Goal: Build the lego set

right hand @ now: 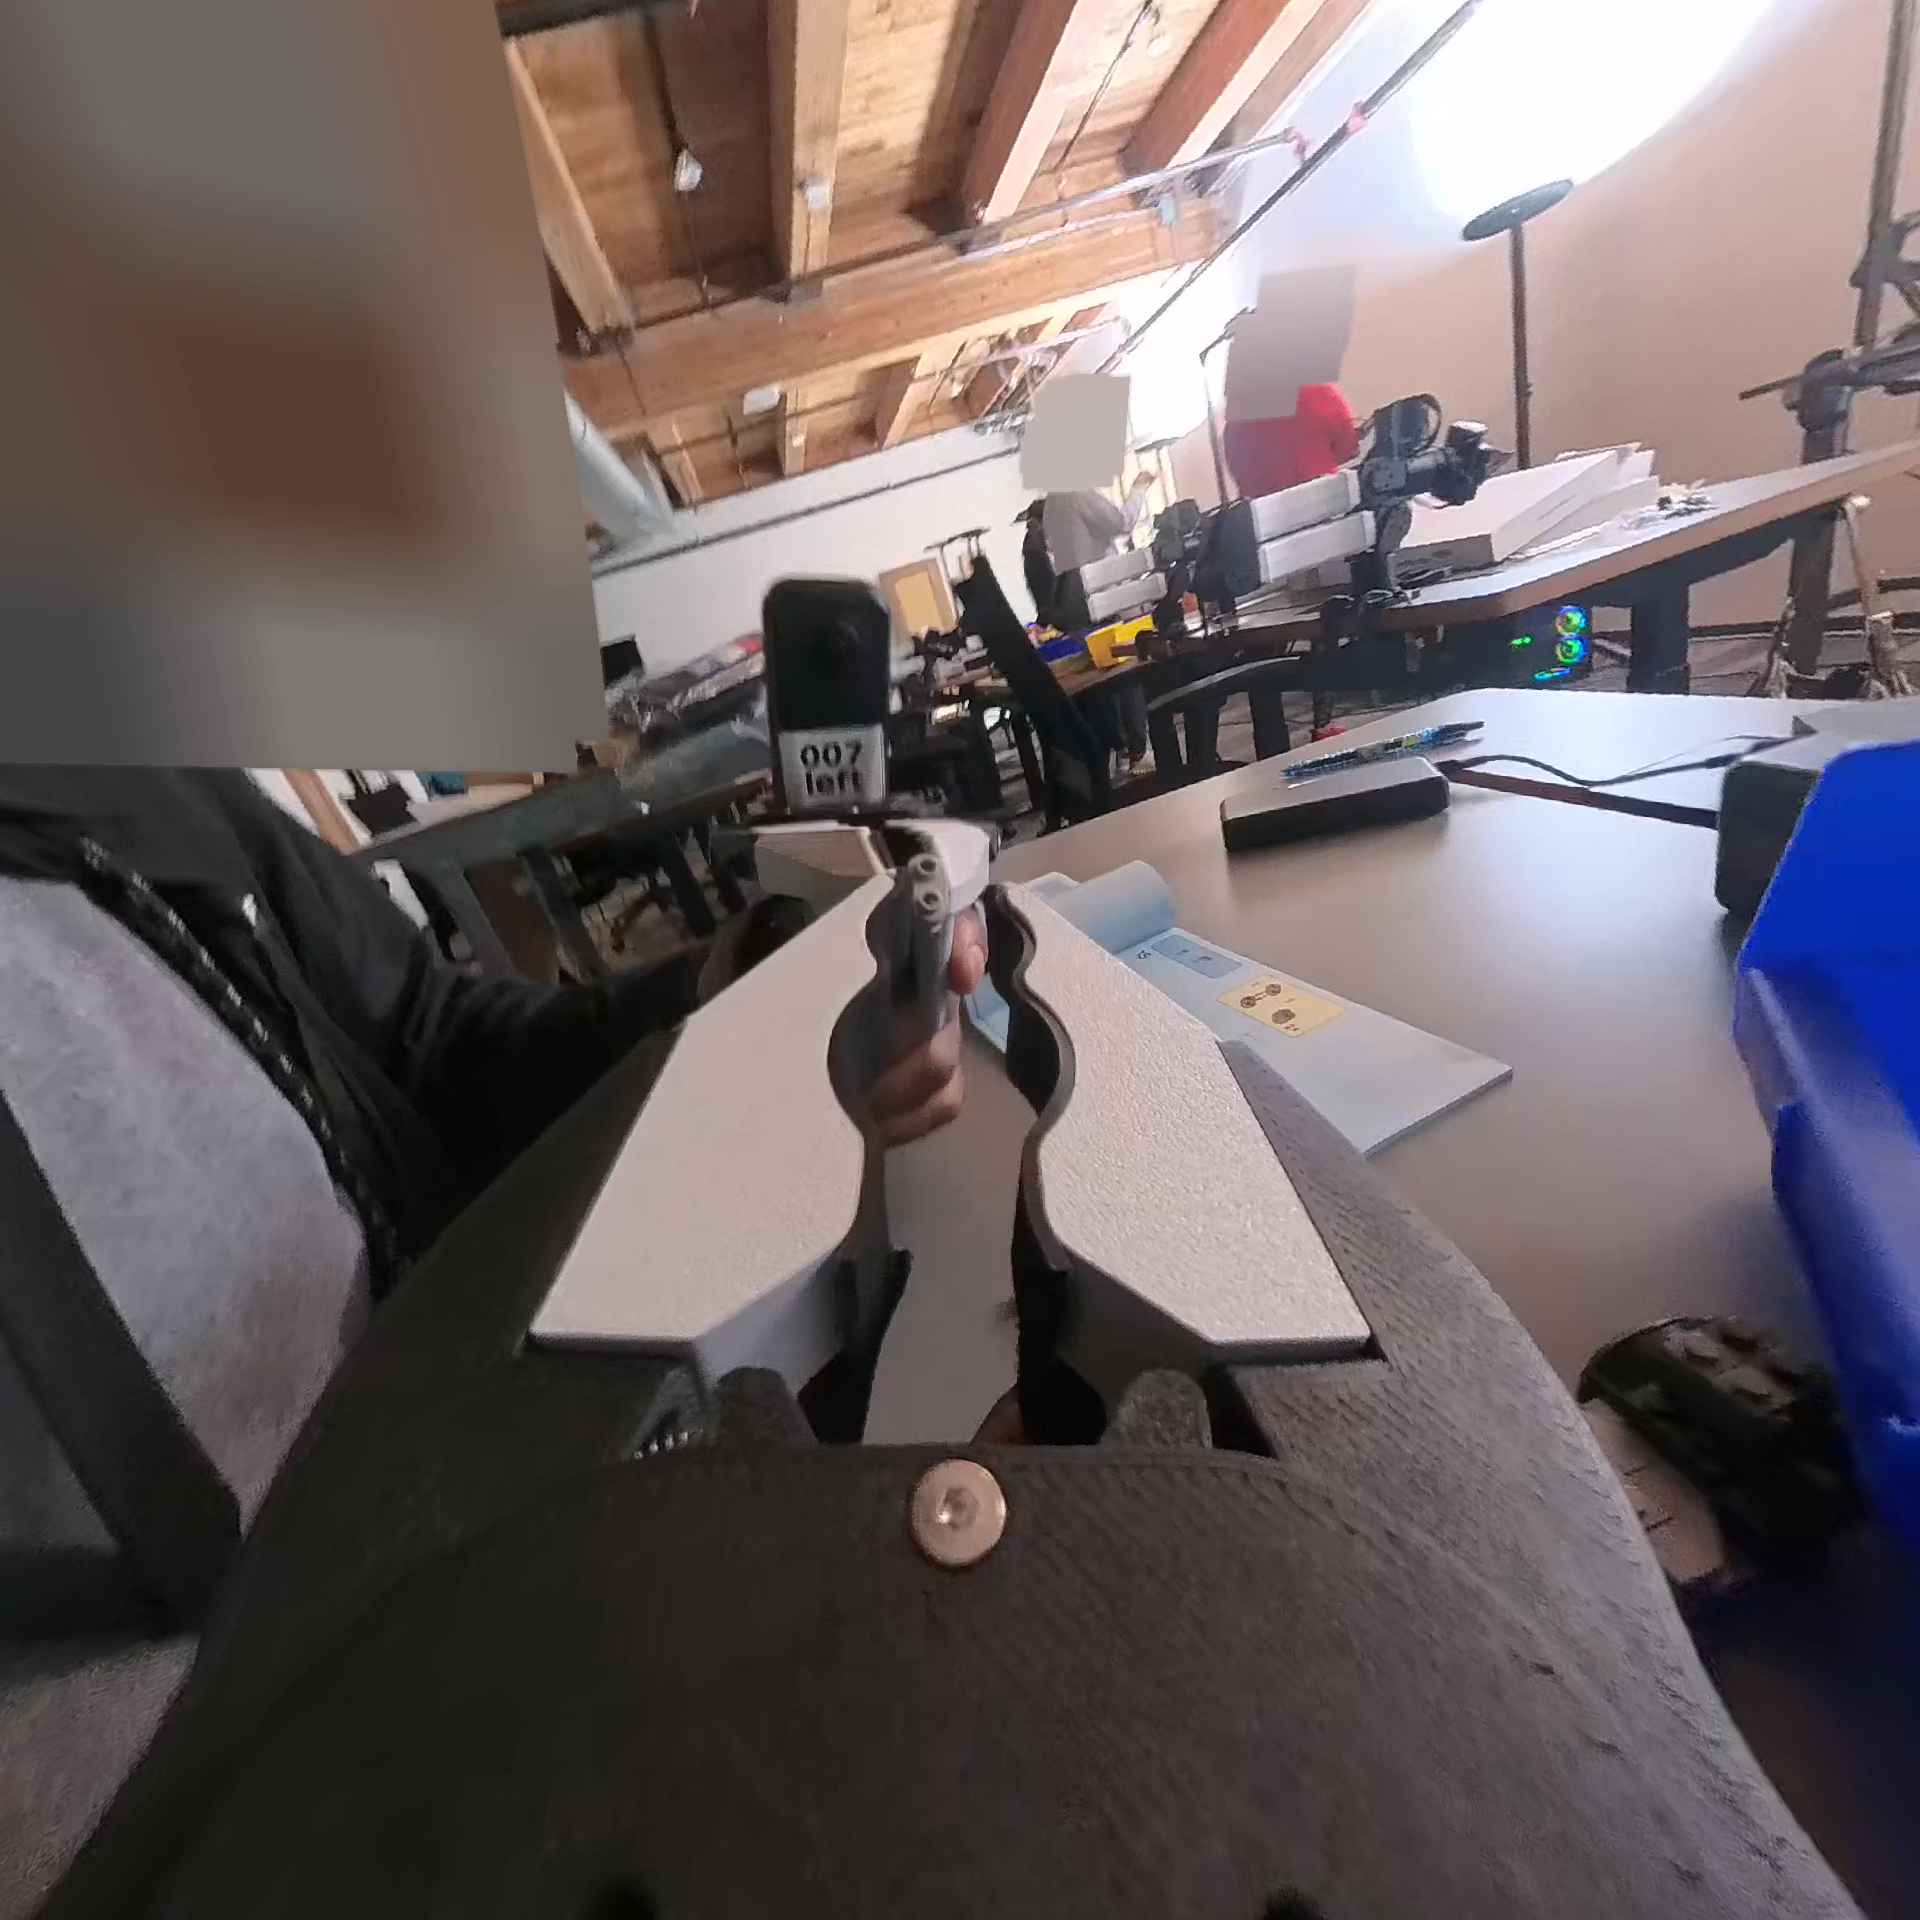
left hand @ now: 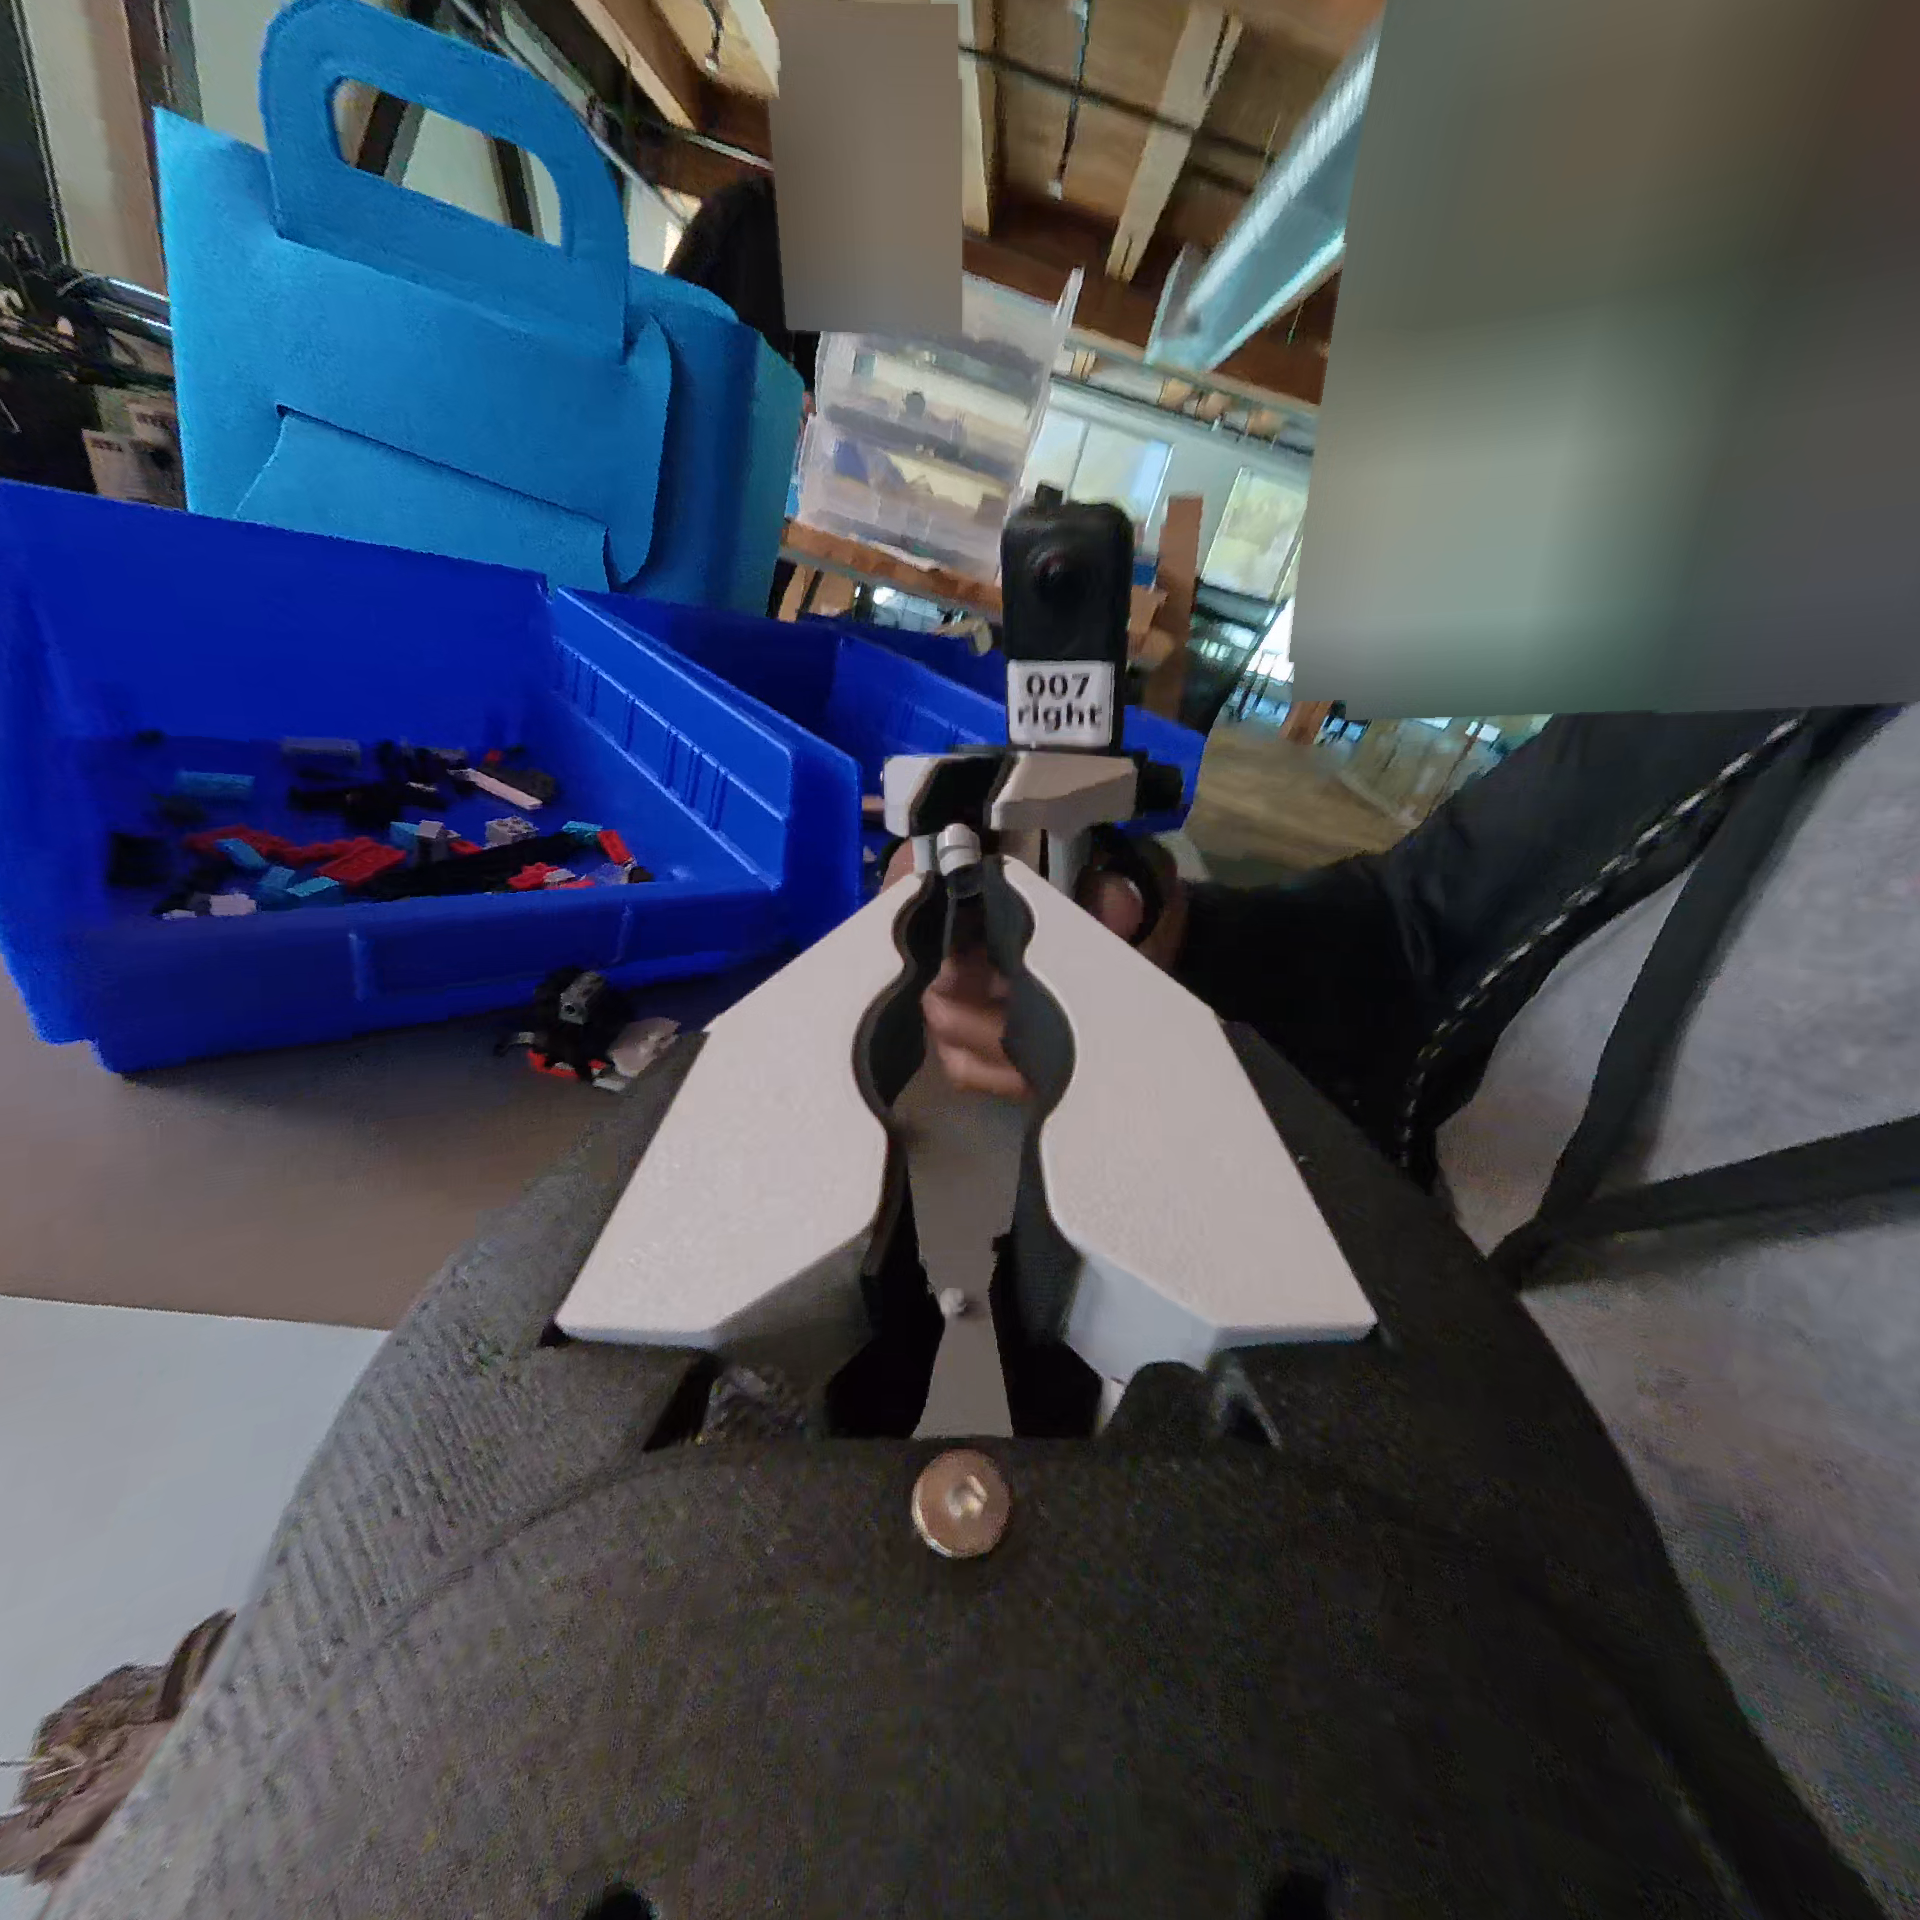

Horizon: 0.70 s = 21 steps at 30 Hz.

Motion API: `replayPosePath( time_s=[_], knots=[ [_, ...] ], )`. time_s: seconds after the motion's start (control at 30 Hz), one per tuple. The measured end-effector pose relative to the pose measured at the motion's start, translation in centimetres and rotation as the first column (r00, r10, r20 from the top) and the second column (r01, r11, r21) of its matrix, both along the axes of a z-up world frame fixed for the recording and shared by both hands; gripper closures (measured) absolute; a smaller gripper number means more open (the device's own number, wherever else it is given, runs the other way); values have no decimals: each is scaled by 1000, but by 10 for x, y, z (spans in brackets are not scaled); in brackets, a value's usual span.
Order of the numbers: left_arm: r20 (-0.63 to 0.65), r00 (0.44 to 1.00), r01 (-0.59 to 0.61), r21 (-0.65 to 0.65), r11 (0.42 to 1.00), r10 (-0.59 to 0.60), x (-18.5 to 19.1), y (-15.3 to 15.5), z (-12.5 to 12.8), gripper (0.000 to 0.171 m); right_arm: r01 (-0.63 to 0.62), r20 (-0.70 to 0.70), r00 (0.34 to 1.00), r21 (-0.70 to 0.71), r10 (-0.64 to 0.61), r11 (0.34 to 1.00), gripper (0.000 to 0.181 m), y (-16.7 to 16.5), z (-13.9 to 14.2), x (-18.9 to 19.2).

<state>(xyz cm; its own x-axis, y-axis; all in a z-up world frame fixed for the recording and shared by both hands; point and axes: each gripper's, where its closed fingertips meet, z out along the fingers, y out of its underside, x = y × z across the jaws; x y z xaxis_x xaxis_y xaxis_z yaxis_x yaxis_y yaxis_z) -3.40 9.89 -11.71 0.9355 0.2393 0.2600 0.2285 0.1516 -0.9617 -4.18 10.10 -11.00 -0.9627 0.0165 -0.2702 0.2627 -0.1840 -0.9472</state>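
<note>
My left gripper is raised off the table and shut on a small grey Lego piece at its fingertips. My right gripper faces it tip to tip, and it also shows in the left wrist view. In the right wrist view the grey piece lies along the right gripper's left finger, with a gap on its other side, so those jaws stand slightly apart. A small black build sits on the table by the blue bin of loose bricks.
An open instruction booklet lies on the grey table. A black box with a cable sits farther back. A blue felt bag stands behind the bins. The person's torso is close behind both grippers. The tips of both grippers are at nearly the same place. The small black build is about 15 cm from both grippers' fingertips.
</note>
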Motion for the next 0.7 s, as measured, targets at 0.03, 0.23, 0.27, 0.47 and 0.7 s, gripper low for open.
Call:
replayPosePath(
  time_s=[0.03, 0.23, 0.27, 0.47, 0.7],
  knots=[
    [-24, 1000, -2, -34, 999, 1, 1, 1, -2, 164, -12, -17, 1000, 17, 12, 1000, 167, 0, -1, 2],
    [-107, 994, 1, -136, 991, -15, 9, 4, -7, 164, -58, -114, 991, 117, 71, 991, 170, 1, -9, 11],
    [-114, 993, 5, -144, 990, -21, 10, 4, -7, 164, -64, -125, 989, 122, 79, 990, 170, 2, -9, 12],
    [-140, 988, 36, -182, 983, -62, 17, 8, -10, 164, -107, -170, 977, 150, 132, 983, 170, 2, -11, 22],
    [-147, 985, 62, -210, 976, -94, 22, 12, -15, 164, -133, -185, 969, 177, 166, 975, 171, 0, -15, 29]
  ],
)
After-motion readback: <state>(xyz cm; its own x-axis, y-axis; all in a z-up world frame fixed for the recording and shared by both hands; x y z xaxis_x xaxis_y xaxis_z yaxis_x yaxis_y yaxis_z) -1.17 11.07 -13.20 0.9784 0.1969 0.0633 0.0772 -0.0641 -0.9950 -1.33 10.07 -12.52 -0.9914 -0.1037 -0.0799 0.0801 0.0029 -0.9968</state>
